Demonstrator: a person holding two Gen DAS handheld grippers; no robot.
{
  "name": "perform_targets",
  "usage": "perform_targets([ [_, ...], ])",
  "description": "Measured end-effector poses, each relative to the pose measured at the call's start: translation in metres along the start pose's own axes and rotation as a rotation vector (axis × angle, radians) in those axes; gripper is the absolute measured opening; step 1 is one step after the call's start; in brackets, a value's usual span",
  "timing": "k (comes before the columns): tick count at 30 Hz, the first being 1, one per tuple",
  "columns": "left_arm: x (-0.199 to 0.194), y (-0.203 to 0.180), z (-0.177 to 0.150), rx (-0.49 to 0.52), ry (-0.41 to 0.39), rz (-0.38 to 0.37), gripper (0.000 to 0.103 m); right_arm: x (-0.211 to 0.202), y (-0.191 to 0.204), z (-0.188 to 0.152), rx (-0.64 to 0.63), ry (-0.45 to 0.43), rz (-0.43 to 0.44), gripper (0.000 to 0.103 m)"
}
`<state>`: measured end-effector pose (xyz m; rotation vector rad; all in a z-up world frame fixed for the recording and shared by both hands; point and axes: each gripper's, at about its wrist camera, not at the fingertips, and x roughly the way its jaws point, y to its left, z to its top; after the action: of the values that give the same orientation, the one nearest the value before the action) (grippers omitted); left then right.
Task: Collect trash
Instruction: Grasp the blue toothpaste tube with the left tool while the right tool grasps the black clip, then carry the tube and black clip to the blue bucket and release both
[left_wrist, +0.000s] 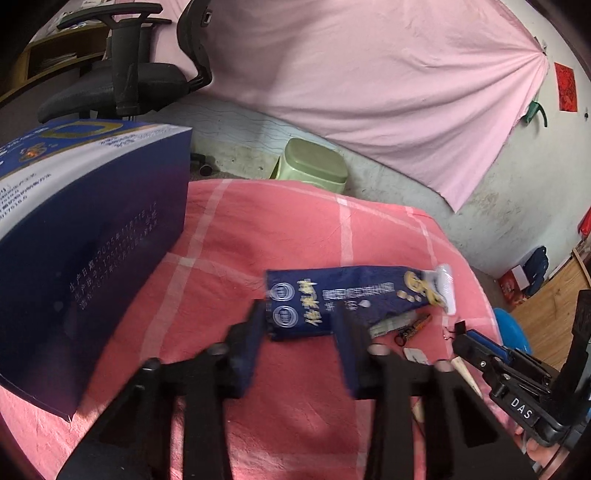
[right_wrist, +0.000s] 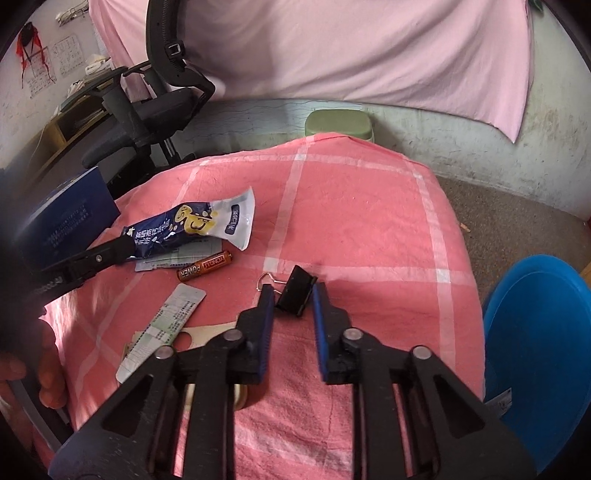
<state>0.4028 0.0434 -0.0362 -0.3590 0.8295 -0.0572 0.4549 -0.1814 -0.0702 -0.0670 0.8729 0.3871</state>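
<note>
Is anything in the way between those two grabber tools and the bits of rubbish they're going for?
Nothing visible is. The left gripper already has the blue wrapper between its fingers, and the black binder clip sits right between the right gripper's fingertips. The battery and paper slips lie off to the side.

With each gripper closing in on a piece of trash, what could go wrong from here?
1. The left gripper meets only the end of the blue wrapper; the limp foil may slip out.
2. The right gripper straddles the binder clip at an angle; the clip could twist or skid away.
3. The battery lies loose beside the wrapper and might roll if the wrapper drags it.
</note>
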Motion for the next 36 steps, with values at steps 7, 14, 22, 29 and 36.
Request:
perform_targets([
  [7, -0.002, 0.005, -0.004, -0.025, 0.001, -0.045, 0.0, -0.003, 0.002, -0.002, -0.006, -0.001, -0.002, 0.036],
  [14, -0.022, 0.006, -0.007, -0.013, -0.092, -0.098, 0.0, -0.014, -0.005, -0.004, 0.036, -0.052, 0.006, 0.034],
  [22, -0.052, -0.006, -0.015, 0.049, -0.224, -0.101, 0.0, -0.031, -0.005, -0.007, 0.046, -0.136, 0.015, 0.034],
  [29, -0.08, -0.038, -0.033, 0.208, -0.396, -0.049, 0.0, -0.06, 0.0, -0.014, 0.024, -0.292, 0.008, 0.034],
  [36, -0.093, -0.057, -0.051, 0.297, -0.527, -0.001, 0.0, -0.084, 0.001, -0.022, 0.011, -0.425, -0.004, 0.034],
])
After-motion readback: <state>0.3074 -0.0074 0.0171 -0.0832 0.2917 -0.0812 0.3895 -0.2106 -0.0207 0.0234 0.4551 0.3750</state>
